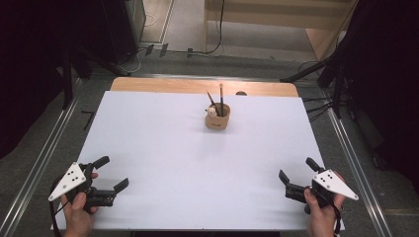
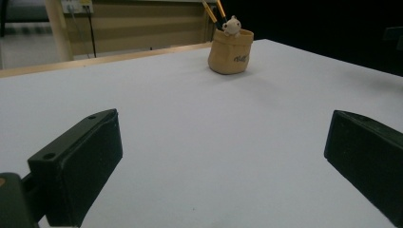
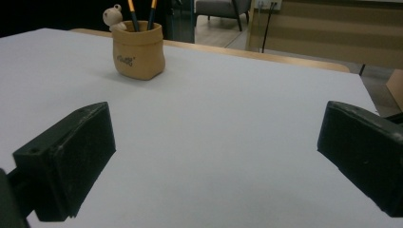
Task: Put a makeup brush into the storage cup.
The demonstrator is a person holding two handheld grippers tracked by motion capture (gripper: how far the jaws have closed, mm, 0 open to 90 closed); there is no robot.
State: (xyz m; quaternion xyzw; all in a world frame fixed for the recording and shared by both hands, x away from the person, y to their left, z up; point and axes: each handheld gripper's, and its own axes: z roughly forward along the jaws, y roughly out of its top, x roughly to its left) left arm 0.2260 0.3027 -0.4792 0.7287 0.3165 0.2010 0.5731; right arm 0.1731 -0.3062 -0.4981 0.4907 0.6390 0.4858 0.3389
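No work is judged begun; the left hand-held gripper (image 1: pixel 112 174) and right hand-held gripper (image 1: pixel 297 172) are held wide open and empty; the pen pot (image 1: pixel 217 118) is left untouched well ahead of both on the counter (image 1: pixel 163 148).

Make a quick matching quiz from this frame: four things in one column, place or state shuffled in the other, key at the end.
Things
1. left tongs
2. right tongs
3. tan pen holder
4. two pencils

Places or states
A. stands on the white table, toward its far edge
B. open, held at the near left corner
C. stick up out of the holder, beside a small bear figure
D. open, held at the near right corner

Pairs: 1-B, 2-D, 3-A, 4-C
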